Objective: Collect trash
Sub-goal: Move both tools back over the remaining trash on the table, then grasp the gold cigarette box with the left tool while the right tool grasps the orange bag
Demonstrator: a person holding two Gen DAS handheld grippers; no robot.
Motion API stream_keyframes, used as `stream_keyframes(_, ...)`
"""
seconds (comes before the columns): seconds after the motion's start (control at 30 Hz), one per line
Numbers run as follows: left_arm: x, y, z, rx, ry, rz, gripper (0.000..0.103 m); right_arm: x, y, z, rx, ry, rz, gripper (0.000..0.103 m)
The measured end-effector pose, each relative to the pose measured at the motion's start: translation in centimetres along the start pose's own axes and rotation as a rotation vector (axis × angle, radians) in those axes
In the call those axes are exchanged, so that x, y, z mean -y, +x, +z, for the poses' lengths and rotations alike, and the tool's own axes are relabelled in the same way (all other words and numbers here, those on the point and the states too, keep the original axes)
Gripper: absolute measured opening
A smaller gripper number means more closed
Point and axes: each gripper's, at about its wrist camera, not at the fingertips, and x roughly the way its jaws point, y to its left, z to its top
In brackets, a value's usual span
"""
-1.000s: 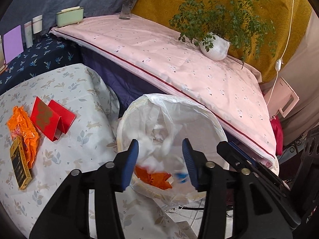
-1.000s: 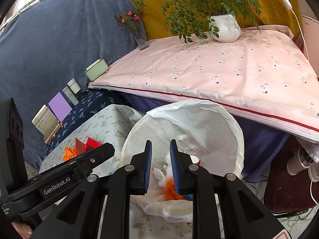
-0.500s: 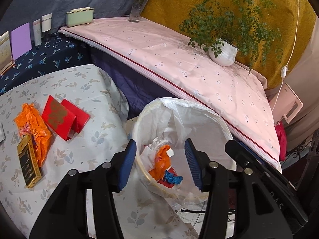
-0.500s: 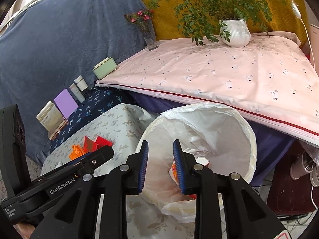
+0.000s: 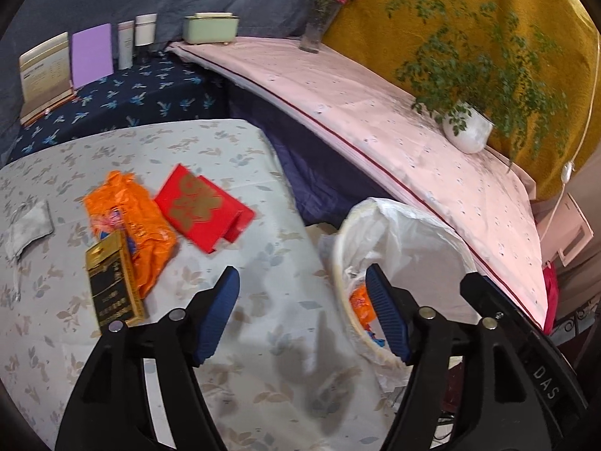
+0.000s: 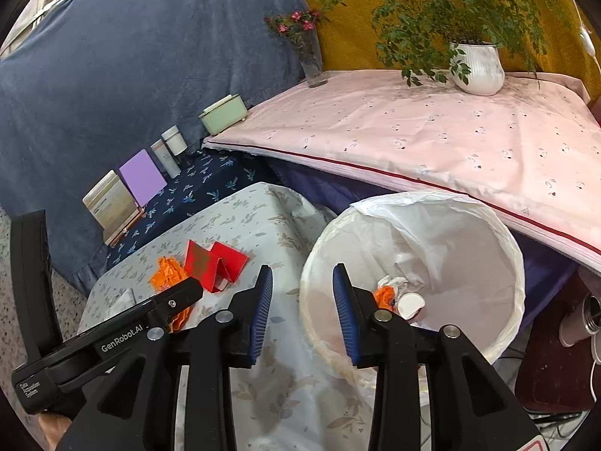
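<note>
Both hand-held grippers have just been opening, empty, beside the bin (image 6: pixel 514 263).
Pinch the light, crinkly orange wrapper (image 5: pixel 127 218) by its bunched middle.

We see a blue drape (image 6: pixel 131 75) at ten o'clock, mustard cloth (image 6: pixel 349 37) at twelve, speckled floor (image 6: pixel 15 263) at nine.
</note>
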Motion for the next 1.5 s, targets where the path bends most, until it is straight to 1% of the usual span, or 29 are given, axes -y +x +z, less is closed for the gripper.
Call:
stream_keyframes(0.03,-0.5,-0.1,0.0,0.001,-0.009,0.01,0.067,-0.4,0.1,-0.1,-0.003,-0.005,0.003,0.033)
stream_keyframes(0.17,-2.5,-0.5,-0.2,0.006,-0.043,0.048,0.075,-1.8,0.8,-0.4,-0.02,-0.029,0.017,0.034)
stream_keyframes(0.3,-4.7,-0.7,-0.4,0.014,-0.071,0.106,0.083,-3.2,1.7,-0.9,-0.041,-0.05,0.032,0.034)
stream_keyframes(0.4,-6.8,-0.6,-0.8,0.005,-0.108,0.145,0.085,-4.3,2.5,-1.4,-0.061,-0.062,0.045,0.034)
stream_keyframes(0.47,-8.2,-0.5,-1.1,0.003,-0.135,0.172,0.089,-5.0,3.2,-1.8,-0.078,-0.072,0.054,0.034)
stream_keyframes(0.53,-9.5,-0.3,-1.4,0.0,-0.158,0.195,0.089,-5.8,3.9,-2.1,-0.091,-0.081,0.062,0.034)
stream_keyframes(0.7,-12.1,0.8,-2.0,-0.044,-0.199,0.244,0.089,-7.6,5.6,-2.8,-0.125,-0.102,0.085,0.034)
stream_keyframes(0.9,-14.2,2.2,-2.5,-0.093,-0.237,0.255,0.089,-9.2,7.4,-3.3,-0.158,-0.123,0.102,0.034)
stream_keyframes(1.07,-15.3,3.6,-2.6,-0.13,-0.266,0.242,0.089,-10.3,8.8,-3.4,-0.176,-0.132,0.11,0.034)
stream_keyframes(1.17,-15.4,3.9,-2.4,-0.132,-0.254,0.242,0.089,-11.0,9.5,-3.5,-0.184,-0.138,0.114,0.034)
stream_keyframes(1.23,-15.4,4.0,-2.3,-0.135,-0.239,0.236,0.088,-11.4,10.0,-3.5,-0.189,-0.14,0.12,0.034)
stream_keyframes(1.27,-15.3,4.0,-2.2,-0.134,-0.236,0.233,0.086,-11.6,10.2,-3.5,-0.191,-0.141,0.121,0.034)
stream_keyframes(1.33,-15.3,4.0,-2.2,-0.127,-0.225,0.229,0.076,-12.1,10.6,-3.5,-0.194,-0.144,0.126,0.034)
stream_keyframes(1.37,-15.2,3.9,-2.2,-0.125,-0.215,0.226,0.068,-12.3,10.7,-3.6,-0.196,-0.146,0.129,0.034)
stream_keyframes(1.4,-15.2,4.0,-2.2,-0.126,-0.203,0.221,0.063,-12.5,10.9,-3.6,-0.198,-0.148,0.131,0.034)
stream_keyframes(1.5,-15.2,3.8,-2.1,-0.128,-0.183,0.206,0.059,-13.3,11.4,-3.6,-0.204,-0.154,0.139,0.034)
